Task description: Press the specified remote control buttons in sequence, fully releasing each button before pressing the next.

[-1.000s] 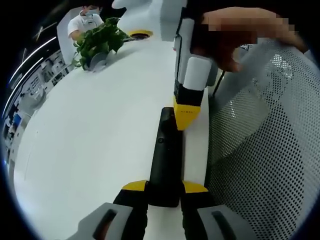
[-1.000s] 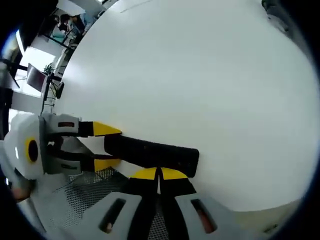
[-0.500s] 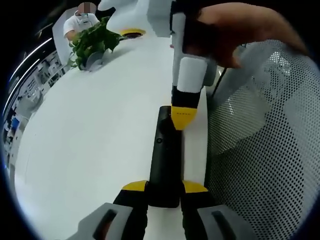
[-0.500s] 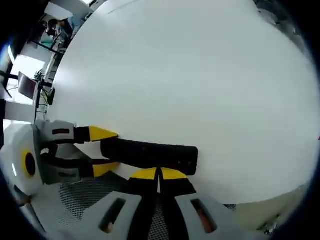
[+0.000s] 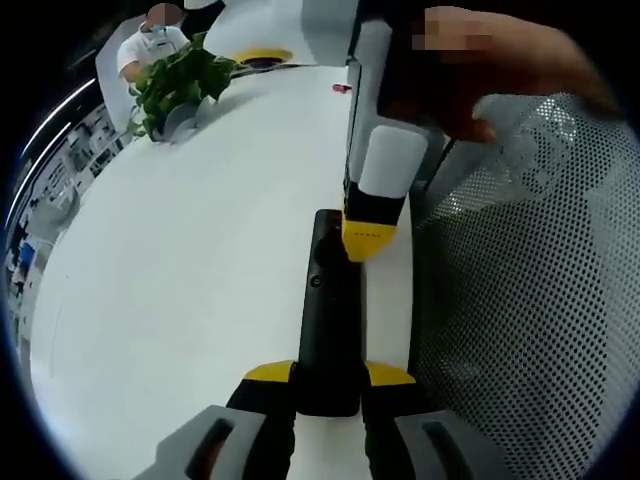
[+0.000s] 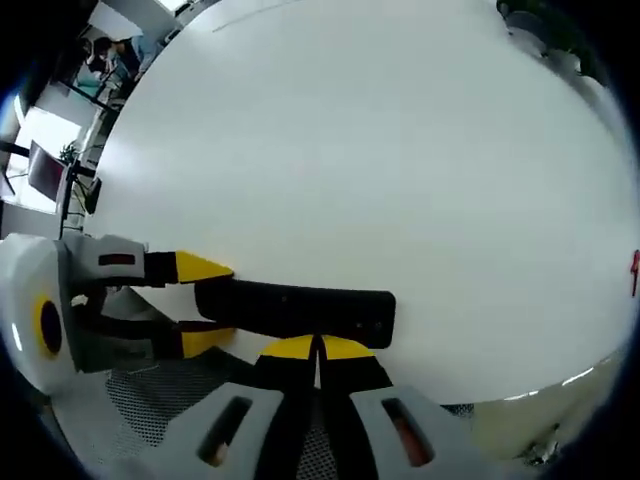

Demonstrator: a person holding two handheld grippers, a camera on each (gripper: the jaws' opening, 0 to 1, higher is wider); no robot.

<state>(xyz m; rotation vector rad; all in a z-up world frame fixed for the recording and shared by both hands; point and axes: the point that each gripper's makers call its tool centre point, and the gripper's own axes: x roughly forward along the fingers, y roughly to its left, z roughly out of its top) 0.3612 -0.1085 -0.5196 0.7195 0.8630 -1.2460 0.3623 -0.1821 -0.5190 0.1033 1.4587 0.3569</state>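
Observation:
A long black remote control (image 5: pixel 328 300) lies along the white table's edge. My left gripper (image 5: pixel 330 375) is shut on its near end, one yellow fingertip on each side. My right gripper (image 5: pixel 368 240), held by a hand, comes down from above with its yellow tip on the remote's far end near a small round button. In the right gripper view the right gripper (image 6: pixel 318 350) is shut, its tips together right over the remote control (image 6: pixel 290 305). At the left there, the left gripper (image 6: pixel 205 303) clamps the remote's other end.
The white table (image 5: pixel 180 250) stretches away to the left. A potted green plant (image 5: pixel 180 85) and a white object with a yellow ring (image 5: pixel 260 55) stand at its far end. A mesh chair back (image 5: pixel 520 300) fills the right side. A person sits far behind.
Both views have shifted slightly with the hands. The right gripper's tip stays at the remote's far end, and the left gripper's hold is unchanged.

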